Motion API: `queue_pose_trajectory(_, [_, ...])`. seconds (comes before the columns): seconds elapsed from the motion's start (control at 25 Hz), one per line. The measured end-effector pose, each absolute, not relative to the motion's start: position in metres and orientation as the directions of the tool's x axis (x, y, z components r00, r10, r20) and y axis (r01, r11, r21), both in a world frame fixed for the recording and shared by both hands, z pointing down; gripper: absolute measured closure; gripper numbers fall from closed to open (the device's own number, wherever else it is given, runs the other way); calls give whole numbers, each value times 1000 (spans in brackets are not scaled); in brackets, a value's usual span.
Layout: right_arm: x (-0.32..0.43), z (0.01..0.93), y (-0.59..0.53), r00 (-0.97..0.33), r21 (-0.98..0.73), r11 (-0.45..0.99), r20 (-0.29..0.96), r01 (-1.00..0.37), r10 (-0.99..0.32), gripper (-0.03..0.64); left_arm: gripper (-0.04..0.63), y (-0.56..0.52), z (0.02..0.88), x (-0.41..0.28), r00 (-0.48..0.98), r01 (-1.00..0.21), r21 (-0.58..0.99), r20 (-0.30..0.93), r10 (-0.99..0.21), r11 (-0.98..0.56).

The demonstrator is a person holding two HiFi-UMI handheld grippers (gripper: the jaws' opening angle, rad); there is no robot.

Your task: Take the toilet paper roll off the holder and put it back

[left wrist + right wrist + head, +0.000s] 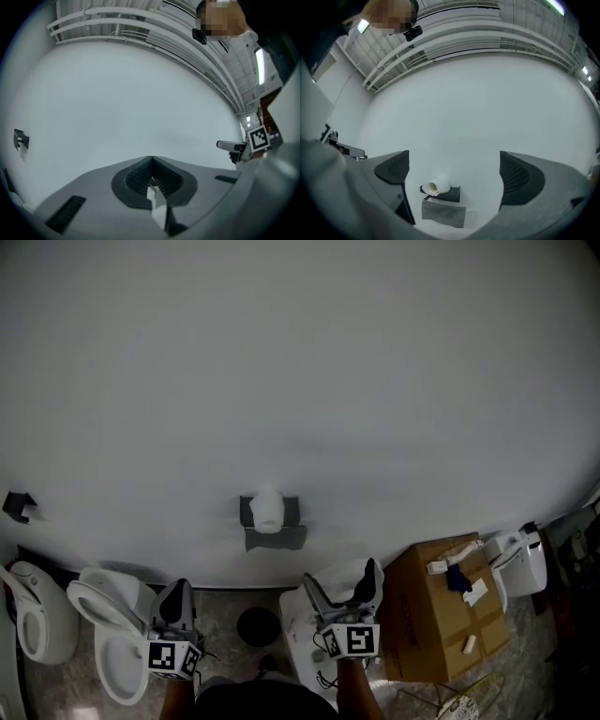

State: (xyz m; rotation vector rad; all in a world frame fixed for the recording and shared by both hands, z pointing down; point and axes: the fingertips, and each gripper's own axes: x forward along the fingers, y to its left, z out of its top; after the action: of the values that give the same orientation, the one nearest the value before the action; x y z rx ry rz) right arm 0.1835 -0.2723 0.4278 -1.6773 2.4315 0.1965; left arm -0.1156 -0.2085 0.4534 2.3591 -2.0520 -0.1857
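A white toilet paper roll (268,509) sits on a dark wall-mounted holder (292,512) at the middle of the white wall. In the right gripper view the roll (436,186) shows end-on, on the holder (448,194), framed between the jaws. My right gripper (341,589) is open, held low and well short of the roll. My left gripper (174,604) is shut with nothing in it, low at the left; its jaws (151,161) meet in front of bare wall.
A grey flap (275,538) hangs under the holder. Below stand white toilets (111,629), a round dark object (258,625) on the floor and a cardboard box (448,620) with small items at the right. A small black bracket (18,506) is on the wall at far left.
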Motion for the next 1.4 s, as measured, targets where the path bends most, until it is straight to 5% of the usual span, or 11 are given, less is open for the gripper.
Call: queue_pose_trajectory(1.4, [95, 461, -342, -348, -11, 353, -144, -936, -926, 37, 592, -266, 465, -156, 217, -971, 89, -69, -974, -223])
